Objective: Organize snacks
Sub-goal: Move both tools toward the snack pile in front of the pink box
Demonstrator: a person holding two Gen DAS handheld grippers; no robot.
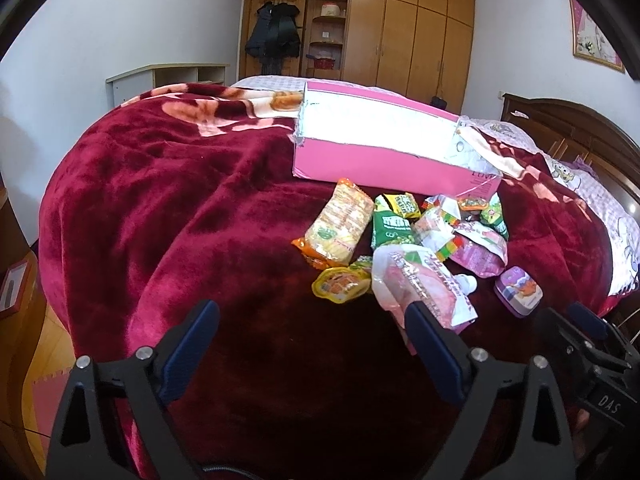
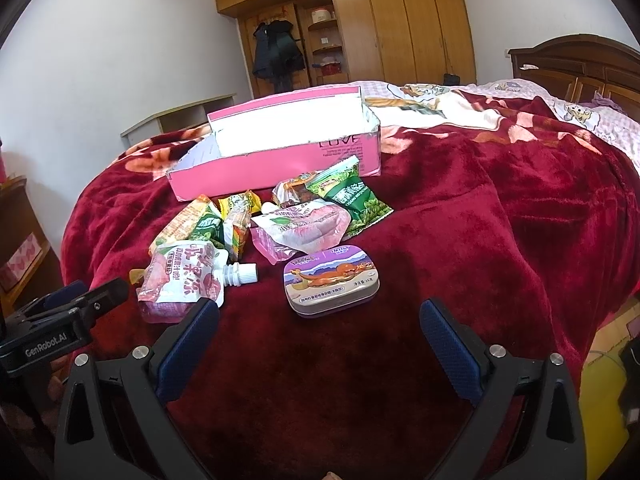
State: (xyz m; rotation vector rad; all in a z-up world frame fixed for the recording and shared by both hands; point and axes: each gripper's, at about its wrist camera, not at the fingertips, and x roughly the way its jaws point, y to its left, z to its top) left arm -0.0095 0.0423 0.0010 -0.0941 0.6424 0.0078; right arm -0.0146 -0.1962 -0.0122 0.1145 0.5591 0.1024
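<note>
A pile of snacks lies on a dark red blanket (image 1: 200, 220) in front of an open pink box (image 1: 384, 160) (image 2: 280, 160). The nearest items are a pink spouted jelly pouch (image 1: 420, 284) (image 2: 180, 280) and a purple mint tin (image 1: 518, 290) (image 2: 331, 280). Behind them lie a yellow cracker pack (image 1: 340, 224), green pea bags (image 2: 356, 204) and small candies. My left gripper (image 1: 312, 320) hovers open just short of the jelly pouch, its right finger overlapping the pouch's near corner. My right gripper (image 2: 320, 320) is open too, right before the tin.
The bed's edge curves down at the left toward a wooden floor (image 1: 44, 344). A pink patterned sheet (image 2: 580, 116) and wooden headboard (image 2: 580, 64) sit at the right. Wardrobes (image 1: 400, 32) and hanging dark coats (image 1: 274, 36) stand along the far wall.
</note>
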